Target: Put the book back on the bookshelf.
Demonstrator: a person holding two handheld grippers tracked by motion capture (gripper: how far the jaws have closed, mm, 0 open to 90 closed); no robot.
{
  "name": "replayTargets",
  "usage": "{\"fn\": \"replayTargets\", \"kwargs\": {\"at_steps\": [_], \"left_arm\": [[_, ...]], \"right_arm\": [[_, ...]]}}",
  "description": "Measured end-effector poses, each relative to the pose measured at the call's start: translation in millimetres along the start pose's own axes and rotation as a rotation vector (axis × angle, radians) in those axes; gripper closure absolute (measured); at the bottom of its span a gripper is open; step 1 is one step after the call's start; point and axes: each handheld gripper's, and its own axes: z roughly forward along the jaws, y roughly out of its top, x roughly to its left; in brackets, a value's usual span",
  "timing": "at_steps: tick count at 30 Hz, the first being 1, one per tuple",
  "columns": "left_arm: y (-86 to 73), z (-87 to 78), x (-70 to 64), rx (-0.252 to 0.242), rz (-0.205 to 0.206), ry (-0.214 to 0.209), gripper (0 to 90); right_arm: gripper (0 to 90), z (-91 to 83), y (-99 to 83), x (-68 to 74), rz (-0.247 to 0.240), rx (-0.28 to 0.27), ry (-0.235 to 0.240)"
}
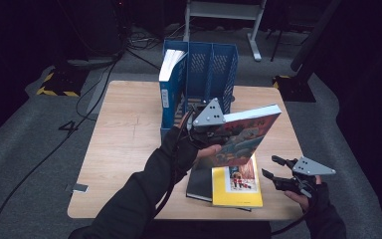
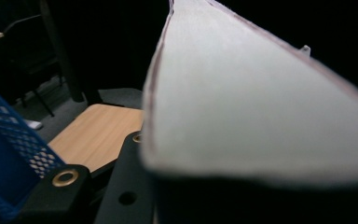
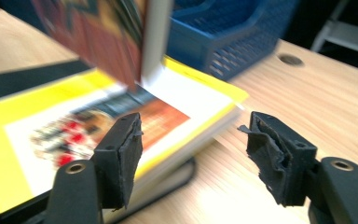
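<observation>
books: 4 total
- held up, colourful cover: 1, the lifted book (image 1: 246, 137), above the desk's near right part
- flat, stacked near the desk's front edge: 2, yellow book (image 1: 236, 188) on top of black book (image 1: 199, 183)
- standing in organiser: 1, blue-spined book (image 1: 168, 84), leftmost compartment
file organisers: 1, blue file organiser (image 1: 214, 69), at the desk's far edge
grippers: 2, left gripper (image 1: 201, 132), right gripper (image 1: 274, 168)
desks: 1, wooden desk (image 1: 124, 144)

Dim all round in the high view, with light pooling only on the pale wooden table (image 1: 124, 144) and blackness beyond. Blurred badly at close range in the left gripper view: white page edge of the colourful picture book (image 2: 261, 107), perhaps overexposed. Soft and smeared across the yellow-covered book (image 3: 51, 135) in the right gripper view.
</observation>
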Motion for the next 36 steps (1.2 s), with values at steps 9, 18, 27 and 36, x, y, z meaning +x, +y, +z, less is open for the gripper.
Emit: {"fn": "replayTargets", "kwargs": {"at_steps": [9,18,27,36], "left_arm": [[5.3,-18.9,22.8,-0.015,-0.052,0.113,73.6],[8.8,-36.6,41.1,-0.03,-0.082,0.192,73.5],[12.4,-52.6,59.0,-0.02,-0.108,0.293,73.6],[7.5,-62.8,79.7,-0.021,-0.158,0.397,73.6]], "right_arm": [[31.9,2.9,-11.4,-15.3,0.066,0.042,-0.052],[29.0,9.7,-17.4,-18.2,0.076,0.097,-0.065],[29.5,14.1,-19.3,-16.1,0.066,0.124,-0.065],[28.0,17.3,-20.6,-15.1,0.059,0.151,-0.07]]}}
